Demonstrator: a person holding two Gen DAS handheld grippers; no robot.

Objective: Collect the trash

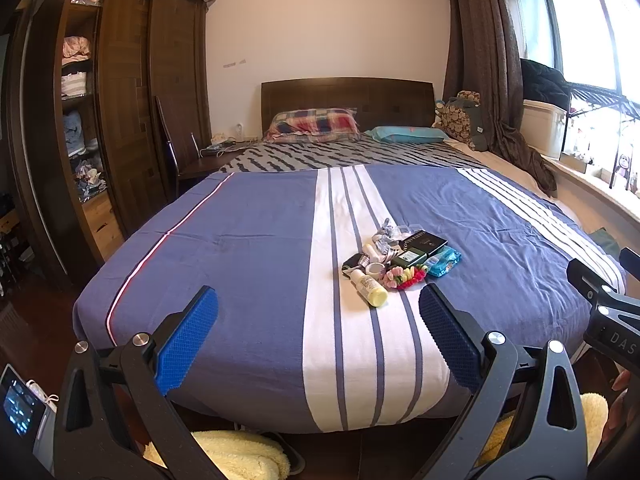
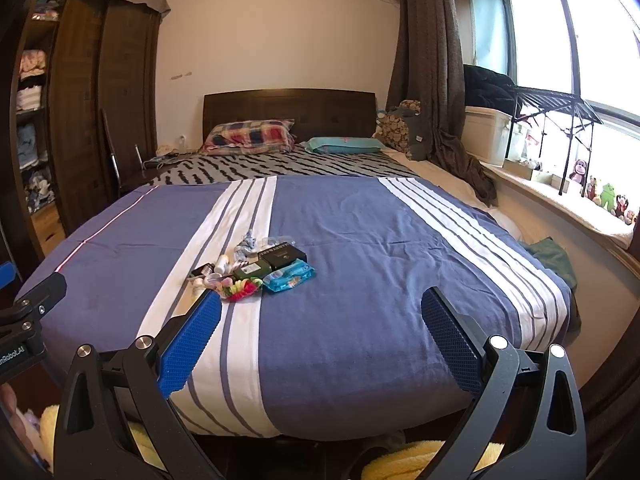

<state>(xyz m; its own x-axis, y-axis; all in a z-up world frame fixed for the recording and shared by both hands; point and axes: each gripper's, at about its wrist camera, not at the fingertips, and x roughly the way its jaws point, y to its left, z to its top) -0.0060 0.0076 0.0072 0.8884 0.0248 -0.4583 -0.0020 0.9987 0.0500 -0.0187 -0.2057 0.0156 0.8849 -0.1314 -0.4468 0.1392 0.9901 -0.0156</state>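
A small heap of items lies on the blue and white striped bedspread (image 1: 256, 240): a yellow bottle (image 1: 370, 289), a dark box (image 1: 423, 241), a blue wipes packet (image 1: 443, 262), colourful hair ties (image 1: 404, 276) and crumpled wrappers (image 1: 384, 236). The same heap shows in the right wrist view, with the wipes packet (image 2: 289, 276) and dark box (image 2: 282, 255). My left gripper (image 1: 318, 300) is open and empty, held above the foot of the bed, short of the heap. My right gripper (image 2: 320, 304) is open and empty, to the right of the heap.
A dark wardrobe (image 1: 120, 100) stands at the left, a headboard with pillows (image 1: 312, 124) at the back, curtains (image 1: 488, 60) and a windowsill (image 2: 560, 184) with toys at the right. Yellow fluffy slippers (image 1: 236, 456) lie on the floor below the bed's foot.
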